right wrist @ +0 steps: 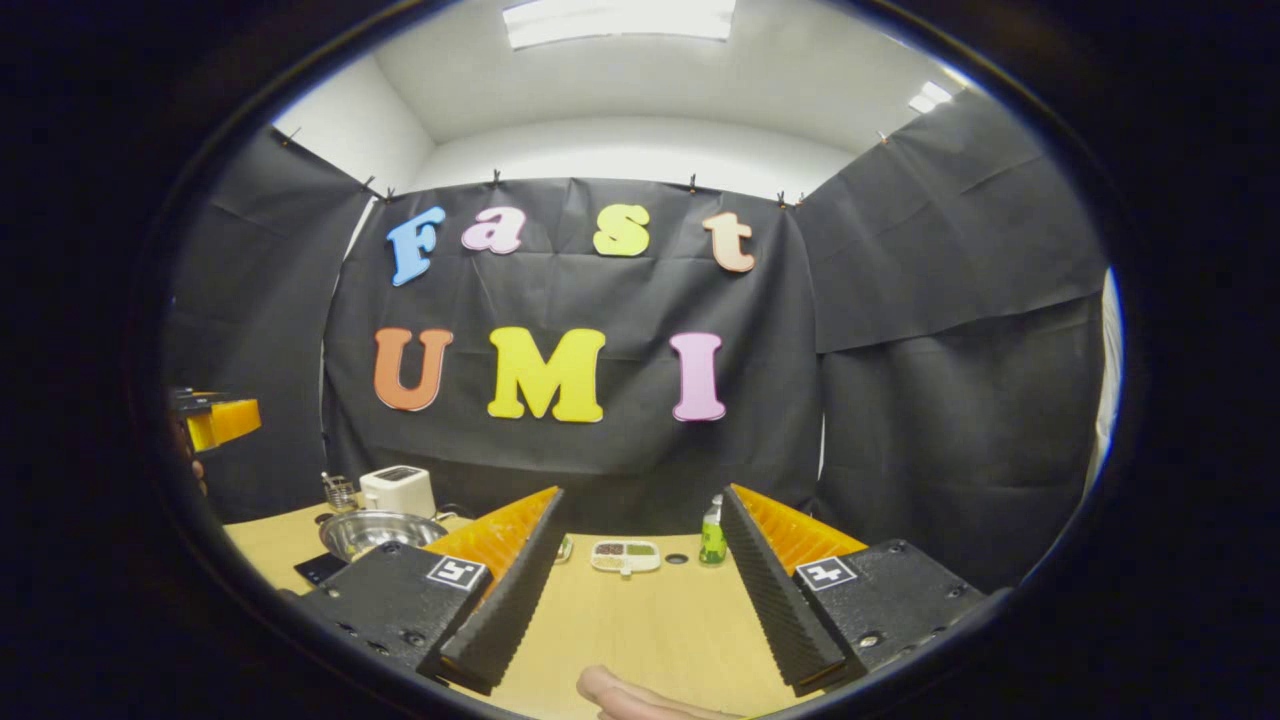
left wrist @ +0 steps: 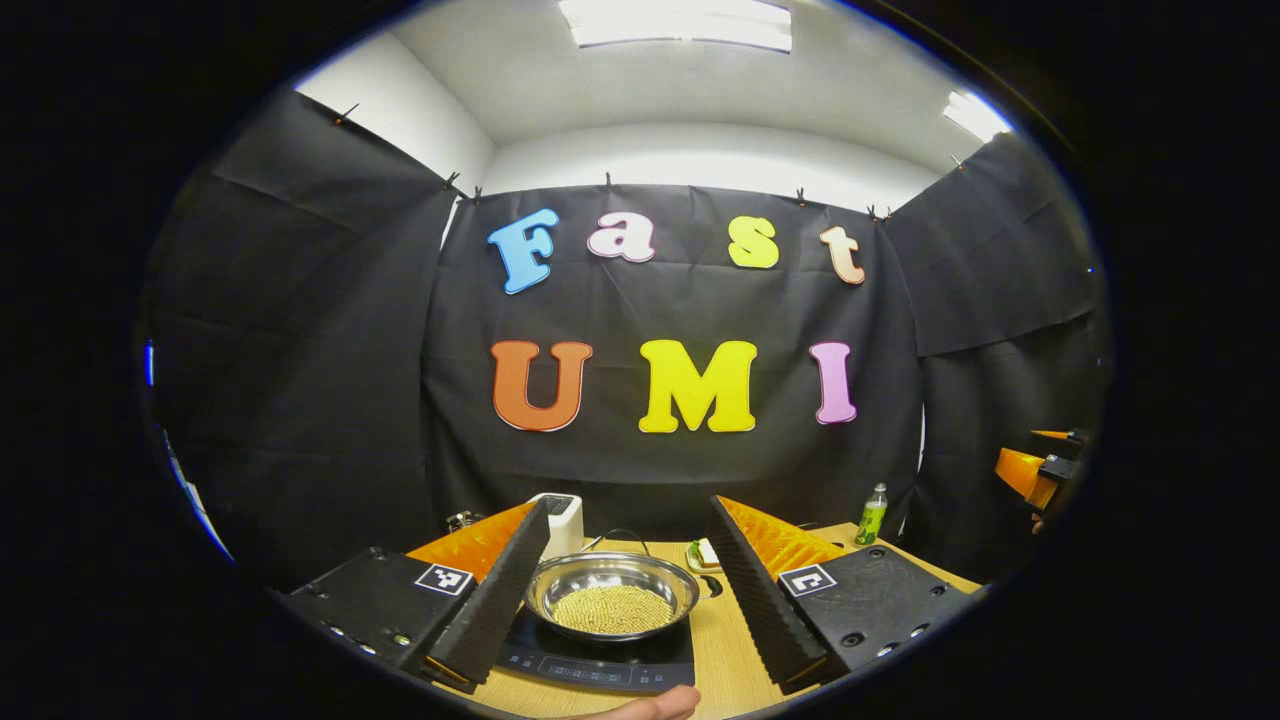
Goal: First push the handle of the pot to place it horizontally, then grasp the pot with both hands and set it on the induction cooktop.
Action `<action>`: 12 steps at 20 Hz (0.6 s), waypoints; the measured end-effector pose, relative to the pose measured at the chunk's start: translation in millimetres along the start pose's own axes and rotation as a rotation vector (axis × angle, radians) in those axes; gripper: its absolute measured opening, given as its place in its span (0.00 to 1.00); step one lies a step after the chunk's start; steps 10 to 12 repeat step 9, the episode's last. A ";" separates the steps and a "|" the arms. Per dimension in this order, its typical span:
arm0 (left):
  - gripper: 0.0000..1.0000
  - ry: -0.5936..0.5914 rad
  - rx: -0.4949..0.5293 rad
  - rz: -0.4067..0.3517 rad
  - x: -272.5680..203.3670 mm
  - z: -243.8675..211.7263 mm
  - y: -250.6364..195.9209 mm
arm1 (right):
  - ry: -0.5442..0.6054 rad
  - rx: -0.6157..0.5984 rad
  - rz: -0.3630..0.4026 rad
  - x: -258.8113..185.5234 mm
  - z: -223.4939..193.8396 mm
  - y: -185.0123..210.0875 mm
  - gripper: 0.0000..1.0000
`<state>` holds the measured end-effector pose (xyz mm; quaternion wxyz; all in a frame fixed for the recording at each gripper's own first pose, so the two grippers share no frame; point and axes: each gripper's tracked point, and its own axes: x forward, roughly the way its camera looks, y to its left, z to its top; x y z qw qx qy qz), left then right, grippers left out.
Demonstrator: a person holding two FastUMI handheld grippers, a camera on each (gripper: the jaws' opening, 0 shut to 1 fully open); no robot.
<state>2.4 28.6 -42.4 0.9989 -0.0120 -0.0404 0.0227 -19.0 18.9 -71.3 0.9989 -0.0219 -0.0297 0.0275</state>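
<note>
One shiny steel pot [left wrist: 612,596] sits on the black induction cooktop [left wrist: 600,660].
Left gripper [left wrist: 625,545] and right gripper [right wrist: 640,535] both spread, empty, above the wooden surface [right wrist: 640,620]; no readable writing.

My left gripper [left wrist: 628,590] has two long fingers [left wrist: 495,598] shaped like wedges, and their inner faces are ribbed with many small teeth. Each finger sits on a flat black block [left wrist: 375,603] with round screw holes along the edge and one square black-and-white marker [left wrist: 443,577] on top. My right gripper [right wrist: 640,600] is built in the same way: ribbed fingers [right wrist: 775,598], black blocks [right wrist: 885,600] with screws, a square marker [right wrist: 825,573] on each. A bare fingertip [right wrist: 625,692] shows at the bottom edge.
</note>
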 end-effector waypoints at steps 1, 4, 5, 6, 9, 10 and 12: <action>0.95 -0.006 0.000 -0.001 -1.0 1.2 -0.3 | -0.001 0.002 0.002 -0.1 -0.9 -0.2 0.98; 0.95 -0.015 -0.001 -0.014 -3.7 3.2 -3.3 | 0.001 0.005 -0.008 -0.3 -1.7 -3.4 0.98; 0.95 -0.012 0.001 -0.019 -4.6 1.9 -5.1 | 0.001 0.004 -0.009 -0.2 -1.9 -3.7 0.98; 0.95 -0.010 0.004 -0.024 -3.8 0.0 -7.4 | 0.002 0.005 -0.009 -1.0 -1.9 -3.7 0.97; 0.95 -0.009 0.017 -0.031 -4.6 -1.3 -9.6 | -0.006 0.004 -0.009 -2.5 -0.8 -5.0 0.97; 0.95 -0.009 0.017 -0.031 -4.6 -1.3 -9.6 | -0.006 0.004 -0.009 -2.5 -0.8 -5.0 0.97; 0.95 -0.009 0.017 -0.031 -4.6 -1.3 -9.6 | -0.006 0.004 -0.009 -2.5 -0.8 -5.0 0.97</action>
